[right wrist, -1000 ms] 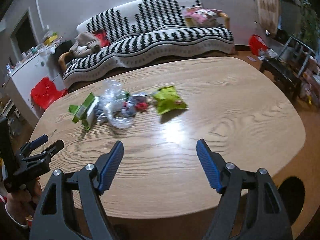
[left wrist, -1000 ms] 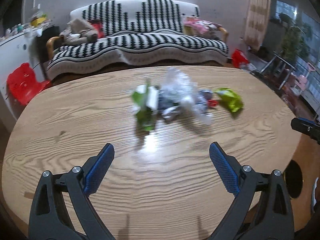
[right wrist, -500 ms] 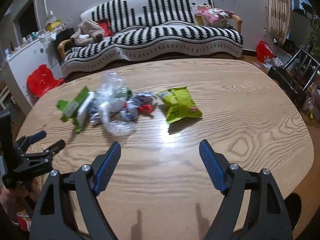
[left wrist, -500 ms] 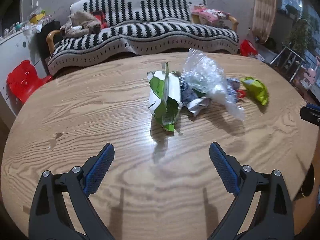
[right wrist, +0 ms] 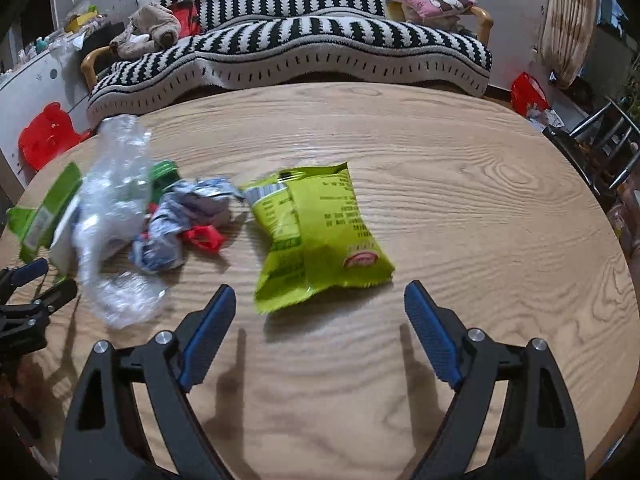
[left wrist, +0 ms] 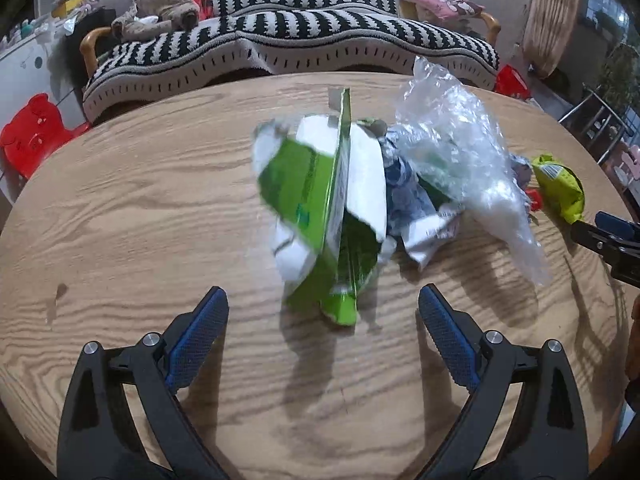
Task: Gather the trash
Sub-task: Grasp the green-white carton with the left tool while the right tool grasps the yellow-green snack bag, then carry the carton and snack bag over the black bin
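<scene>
Trash lies in a row on the oval wooden table (left wrist: 120, 208). A torn green-and-white carton (left wrist: 328, 216) stands just ahead of my left gripper (left wrist: 323, 312), which is open and empty. Beside it lie crumpled clear plastic (left wrist: 456, 152), a blue-white wrapper (left wrist: 408, 196) and a lime green snack bag (left wrist: 558, 186). In the right wrist view the snack bag (right wrist: 316, 232) lies just ahead of my right gripper (right wrist: 320, 304), open and empty. To its left are the wrapper (right wrist: 188, 216), a red scrap (right wrist: 204, 238), the clear plastic (right wrist: 112, 200) and the carton (right wrist: 44, 212).
A black-and-white striped sofa (right wrist: 304, 40) stands behind the table with a stuffed toy (right wrist: 150, 28) and a pink cushion (right wrist: 432, 0). A red stool (right wrist: 48, 136) sits at left. A metal rack (right wrist: 608, 136) stands at right. The other gripper shows at each view's edge.
Both grippers have moved forward over the table toward the trash. The carton and the snack bag now sit close in front of the open jaws.
</scene>
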The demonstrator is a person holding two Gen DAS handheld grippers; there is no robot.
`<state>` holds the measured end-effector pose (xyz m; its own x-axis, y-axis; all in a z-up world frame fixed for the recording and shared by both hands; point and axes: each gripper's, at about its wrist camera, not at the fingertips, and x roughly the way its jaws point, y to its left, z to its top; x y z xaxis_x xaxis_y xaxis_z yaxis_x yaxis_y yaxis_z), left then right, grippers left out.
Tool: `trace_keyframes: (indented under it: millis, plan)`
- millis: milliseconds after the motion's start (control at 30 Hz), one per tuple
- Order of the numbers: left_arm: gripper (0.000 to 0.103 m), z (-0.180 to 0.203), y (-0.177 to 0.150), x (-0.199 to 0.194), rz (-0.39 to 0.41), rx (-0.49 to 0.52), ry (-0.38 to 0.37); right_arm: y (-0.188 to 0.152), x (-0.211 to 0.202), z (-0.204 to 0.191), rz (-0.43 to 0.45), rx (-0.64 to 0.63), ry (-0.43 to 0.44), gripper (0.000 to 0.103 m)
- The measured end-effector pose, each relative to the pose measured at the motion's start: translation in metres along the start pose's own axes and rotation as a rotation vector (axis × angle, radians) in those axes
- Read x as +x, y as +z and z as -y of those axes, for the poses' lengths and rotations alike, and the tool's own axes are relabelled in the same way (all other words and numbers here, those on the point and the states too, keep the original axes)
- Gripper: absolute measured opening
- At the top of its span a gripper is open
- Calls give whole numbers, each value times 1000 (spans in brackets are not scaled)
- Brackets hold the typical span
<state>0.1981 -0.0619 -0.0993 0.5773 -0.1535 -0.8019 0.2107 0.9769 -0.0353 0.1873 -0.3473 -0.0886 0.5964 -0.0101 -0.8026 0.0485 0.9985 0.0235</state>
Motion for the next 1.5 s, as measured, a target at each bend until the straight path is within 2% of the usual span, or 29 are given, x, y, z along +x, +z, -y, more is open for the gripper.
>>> trace_keyframes:
  millis: [267, 333, 433, 500, 533, 633, 667, 700, 733, 933, 1167, 1500]
  plan:
    - [92, -10, 14, 7, 8, -57, 8, 23, 27, 5, -23, 12, 55, 83]
    - [89, -11, 17, 9, 10, -60, 8, 25, 31, 4, -32, 1, 50, 78]
    - [68, -11, 20, 8, 24, -57, 29, 23, 29, -1, -23, -22, 40, 74]
    - [40, -12, 20, 6, 34, -58, 45, 21, 26, -2, -16, -26, 45, 71]
    - [36, -13, 20, 5, 35, -55, 48, 20, 25, -3, -13, -28, 42, 56]
    - [28, -15, 17, -2, 42, -56, 47, 16, 18, -1, -21, -6, 51, 47]
    - [19, -16, 16, -4, 40, -54, 47, 14, 14, 0, -21, 4, 59, 44]
    - [18, -17, 15, -7, 35, -55, 43, 10, 11, 1, -24, 6, 57, 37]
    - [18, -17, 14, -10, 36, -57, 43, 7, 8, 2, -27, 8, 53, 20]
    - [16, -29, 3, -42, 56, -79, 33, -22, -25, 10, -30, 43, 56, 21]
    - [16, -32, -20, -91, 75, -86, 11, -53, -90, 9, 20, 66, 51, 21]
    - [16, 9, -47, -131, 81, -39, -35, -101, -168, 6, 88, 107, 61, 21]
